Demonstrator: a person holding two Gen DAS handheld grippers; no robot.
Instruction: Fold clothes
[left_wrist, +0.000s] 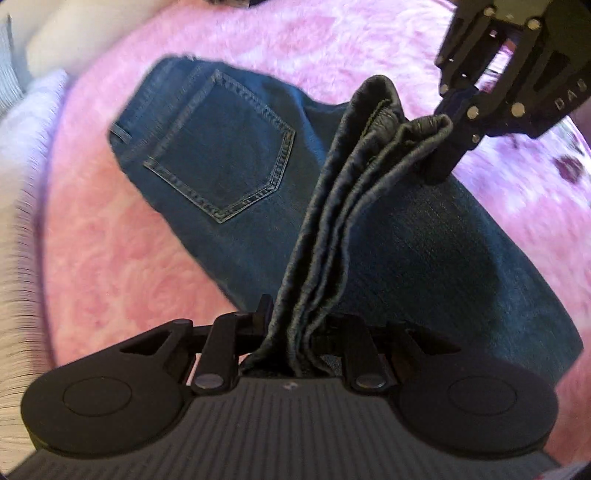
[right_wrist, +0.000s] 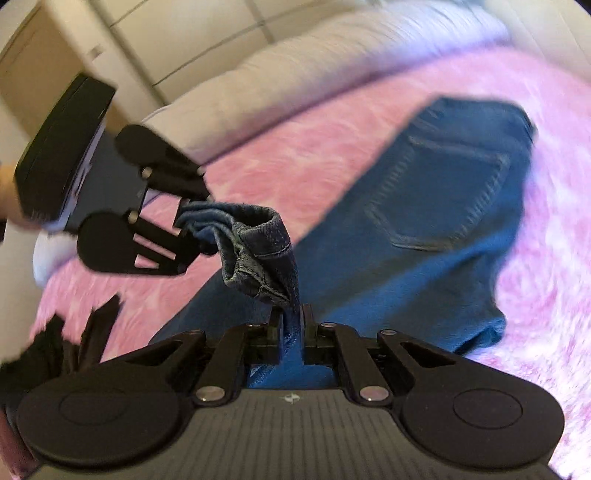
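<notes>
Jeans: your dark blue denim jeans (left_wrist: 236, 147) lie flat on the pink fluffy blanket (left_wrist: 122, 266), back pocket (left_wrist: 225, 155) facing up, waistband end away from you.
Leg hems: the bunched hem ends (left_wrist: 369, 147) are lifted off the blanket and hang stretched between your two grippers, above the flat part of the jeans.
Left gripper: your left gripper (left_wrist: 291, 332) has its jaws pinching a thick wad of several denim layers, the fabric running straight out from between them.
Right gripper: your right gripper (right_wrist: 293, 328) has its jaws pressed nearly together on a thin strip of the same denim; the stitched hem (right_wrist: 258, 251) curls just beyond the tips.
Writing: on the right gripper's body, in the left wrist view, you can read the pale letters "DAS" (left_wrist: 570, 94); anything further is cut off by the frame edge.
Surroundings: a white pillow (right_wrist: 295, 66) lies past the blanket's far edge, with pale cabinet fronts (right_wrist: 129, 40) behind it.
</notes>
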